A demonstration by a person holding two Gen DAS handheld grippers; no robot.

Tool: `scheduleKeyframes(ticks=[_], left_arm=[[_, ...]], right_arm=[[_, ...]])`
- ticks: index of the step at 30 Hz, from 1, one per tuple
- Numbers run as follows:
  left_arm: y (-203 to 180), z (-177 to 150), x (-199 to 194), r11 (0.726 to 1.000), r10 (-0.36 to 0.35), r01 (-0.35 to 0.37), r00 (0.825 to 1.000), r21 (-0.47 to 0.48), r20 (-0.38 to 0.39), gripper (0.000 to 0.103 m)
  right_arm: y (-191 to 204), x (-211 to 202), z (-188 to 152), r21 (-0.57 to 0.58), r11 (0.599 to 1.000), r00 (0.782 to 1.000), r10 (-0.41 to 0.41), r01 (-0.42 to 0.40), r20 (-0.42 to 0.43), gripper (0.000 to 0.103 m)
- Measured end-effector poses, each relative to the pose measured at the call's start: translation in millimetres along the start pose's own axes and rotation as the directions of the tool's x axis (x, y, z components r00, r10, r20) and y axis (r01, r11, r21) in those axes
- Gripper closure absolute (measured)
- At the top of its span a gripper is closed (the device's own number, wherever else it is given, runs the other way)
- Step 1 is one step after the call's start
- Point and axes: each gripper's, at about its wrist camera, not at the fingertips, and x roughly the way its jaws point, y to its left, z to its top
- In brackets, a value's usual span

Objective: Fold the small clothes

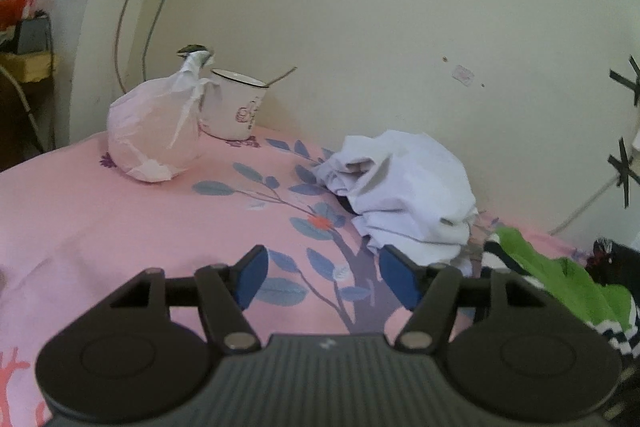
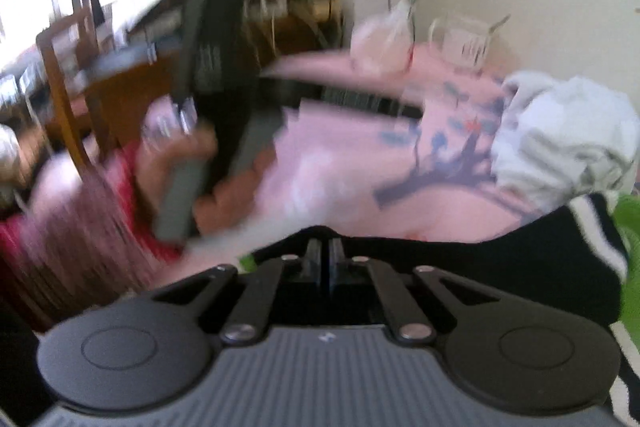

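My left gripper [image 1: 326, 279] hangs open over the pink flowered bedsheet [image 1: 120, 227], with nothing between its blue pads [image 1: 252, 279]. A crumpled white garment [image 1: 408, 195] lies just ahead of it to the right. A green garment [image 1: 560, 275] and a black-and-white striped edge [image 1: 616, 335] lie further right. The right wrist view is blurred. There my right gripper [image 2: 325, 259] is shut, and the black striped garment [image 2: 480, 267] tents up at its tips. The white garment [image 2: 560, 139] and green garment [image 2: 628, 223] lie to the right. A hand [image 2: 236, 187] holds the left gripper [image 2: 224, 107] at left.
A knotted white plastic bag [image 1: 156, 131] and a white mug [image 1: 236, 107] with a spoon stand at the back by the cream wall. Cables hang down the wall. A wooden chair [image 2: 60, 87] and cluttered furniture stand beyond the bed's left edge.
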Motion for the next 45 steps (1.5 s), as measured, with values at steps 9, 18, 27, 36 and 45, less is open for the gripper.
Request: scheduleKeyframes(ticks=[9,18,27,36,45], left_arm=[[-0.6,-1.0,-0.2,1.000,0.025,-0.025,1.000,0.013,0.011,0.040],[-20.3,-0.5,3.8,0.995,0.004,-0.004,1.000,0.095,-0.008,0.041],[-163.4,21.5,55.9,0.926,-0.214,0.246,0.967,0.286,-0.137,0.038],[-234.4,3.1,188.1,0.908,-0.023,0.155,0.945,0.388,-0.326,0.094],[-240.6,-18.9,184.9,0.848,0.097,0.042,0.968,0.529,-0.232,0.067]], right_arm=[[-90.9,-134.9,105.3,0.267,0.960,0.893,-0.191,0.083,0.408,0.103],[-193.7,-223.3,4.9,0.533,0.823,0.773,-0.463,0.195,0.433,0.103],[-263.1,-212.9,-137.8,0.751,0.637,0.789,-0.548,0.176,0.279,0.103],[-278.2,-211.5,-177.3,0.812,0.575,0.773,-0.560,0.102,0.299,0.103],[-251.4,-204.2,-170.2,0.768,0.469,0.657,-0.749,0.436,0.085,0.064]])
